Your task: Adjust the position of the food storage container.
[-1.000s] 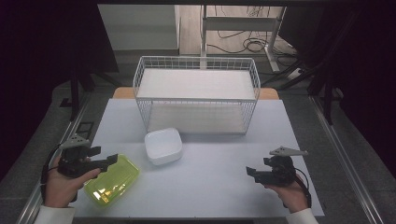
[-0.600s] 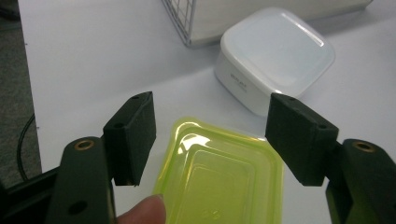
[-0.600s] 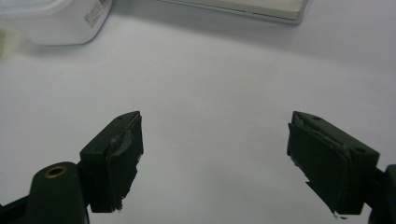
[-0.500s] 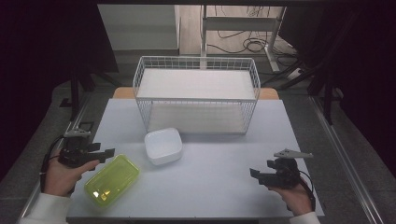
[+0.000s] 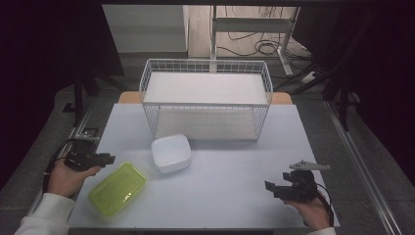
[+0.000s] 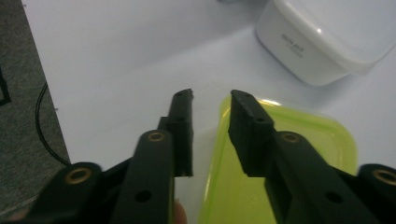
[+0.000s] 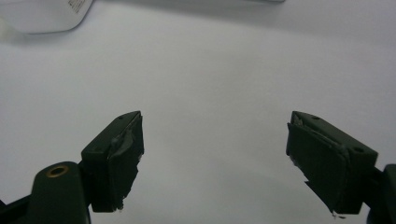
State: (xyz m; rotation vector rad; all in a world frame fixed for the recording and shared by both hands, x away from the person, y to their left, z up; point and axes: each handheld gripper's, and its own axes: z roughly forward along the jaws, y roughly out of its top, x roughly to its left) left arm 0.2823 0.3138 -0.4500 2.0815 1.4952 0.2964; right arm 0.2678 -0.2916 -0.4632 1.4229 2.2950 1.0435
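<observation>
A lime-green shallow container (image 5: 117,188) lies flat near the table's front left. Beside it sits a white square container (image 5: 171,153) with its lid on. My left gripper (image 5: 110,158) hovers just left of the green container's far corner. In the left gripper view its jaws (image 6: 212,95) have just been closing and stand a little apart. Nothing is gripped; the green container's (image 6: 327,135) rim lies below them and the white container (image 6: 327,42) beyond. My right gripper (image 5: 269,187) rests at the front right, open wide over bare table (image 7: 215,121).
A white wire basket (image 5: 205,100) with a white floor stands at the back middle of the pale table (image 5: 235,166). Cables trail from both grippers. Dark floor and metal rails border the table on both sides.
The left gripper has drawn back to the left off the green container, and its jaws have narrowed. The green container stays on the table. The right gripper has hardly shifted.
</observation>
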